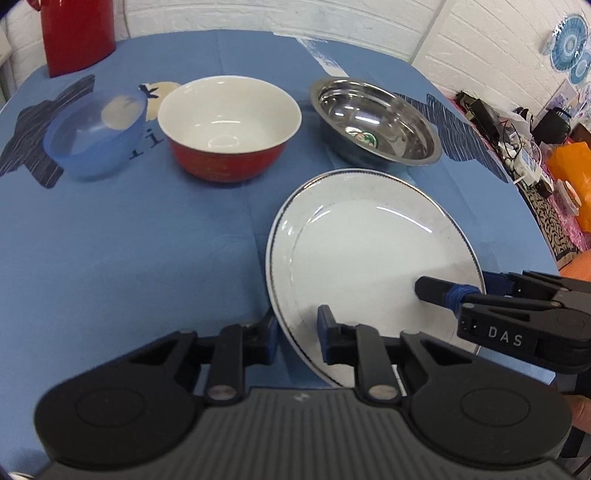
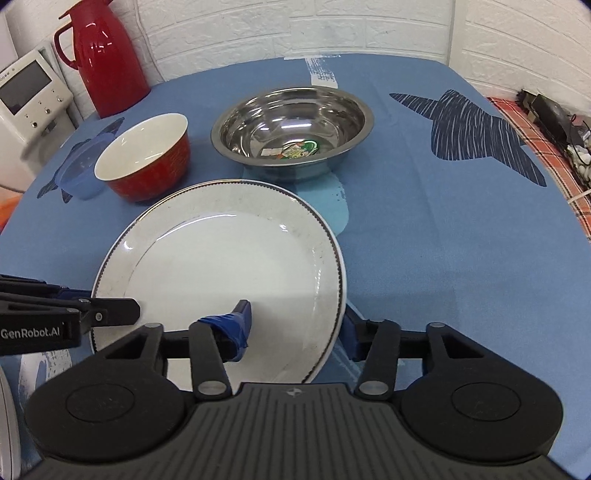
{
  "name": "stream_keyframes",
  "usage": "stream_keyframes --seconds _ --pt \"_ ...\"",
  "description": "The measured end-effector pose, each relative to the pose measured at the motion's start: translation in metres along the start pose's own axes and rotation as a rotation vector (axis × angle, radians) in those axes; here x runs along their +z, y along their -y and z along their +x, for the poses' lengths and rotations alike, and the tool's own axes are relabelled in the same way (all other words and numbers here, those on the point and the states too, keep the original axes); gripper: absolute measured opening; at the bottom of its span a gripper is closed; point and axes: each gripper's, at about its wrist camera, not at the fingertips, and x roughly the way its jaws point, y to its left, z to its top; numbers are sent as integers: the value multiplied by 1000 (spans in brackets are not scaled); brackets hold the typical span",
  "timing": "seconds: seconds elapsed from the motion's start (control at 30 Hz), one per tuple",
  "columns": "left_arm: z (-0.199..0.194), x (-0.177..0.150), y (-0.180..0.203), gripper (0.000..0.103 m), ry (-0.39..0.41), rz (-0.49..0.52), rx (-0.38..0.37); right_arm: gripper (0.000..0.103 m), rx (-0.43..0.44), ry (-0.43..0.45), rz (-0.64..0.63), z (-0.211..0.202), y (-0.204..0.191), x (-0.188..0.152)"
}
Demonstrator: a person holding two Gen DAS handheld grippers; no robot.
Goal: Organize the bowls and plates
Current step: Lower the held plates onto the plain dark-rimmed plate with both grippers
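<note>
A white plate (image 1: 369,251) (image 2: 229,266) with a dark beaded rim is held tilted just above the blue tablecloth. My left gripper (image 1: 295,332) is shut on its near-left rim, one finger on top and one beneath. Across from it, my right gripper (image 2: 297,325) is shut on the right rim; its fingers (image 1: 436,293) show in the left wrist view. Behind the plate stand a red bowl (image 1: 229,155) (image 2: 147,173) with a white inside, a steel bowl (image 1: 373,122) (image 2: 291,129) and a translucent blue plastic bowl (image 1: 92,140) (image 2: 79,177).
A red thermos jug (image 1: 77,33) (image 2: 107,59) stands at the table's far left corner, with a white appliance (image 2: 29,96) beyond it. Cluttered cables and boxes (image 1: 517,140) lie off the table's right edge. A white brick wall is behind.
</note>
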Motion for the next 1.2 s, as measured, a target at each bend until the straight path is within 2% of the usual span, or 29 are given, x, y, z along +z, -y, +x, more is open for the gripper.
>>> stream_keyframes --seconds 0.03,0.07,0.17,0.33,0.47,0.57,0.73,0.9,1.03,1.2 --pt "-1 -1 0 16 0 2 -3 21 8 3 25 -2 4 -1" --pt "-2 -2 0 14 -6 3 -8 21 14 -2 36 -3 6 -2" --pt "-6 -4 2 10 -17 16 -12 21 6 -13 26 -6 0 -5" --pt "-24 -7 -3 9 6 28 -15 23 49 10 74 -17 -5 -7" --pt "-43 -14 -8 9 43 31 12 27 51 30 19 -30 -26 -13" --pt "-58 -27 -13 9 75 49 36 28 67 65 12 -36 -38 -23" --pt "-78 -48 -23 9 105 55 76 29 119 73 42 -40 -53 -39" --pt "-111 -66 -35 10 167 40 97 30 149 124 0 -61 -79 -43" --pt "-142 -92 -50 10 217 20 125 32 190 161 -34 -78 -103 -54" --pt "-176 -133 -79 10 250 -17 172 34 255 168 -74 -89 -141 -77"
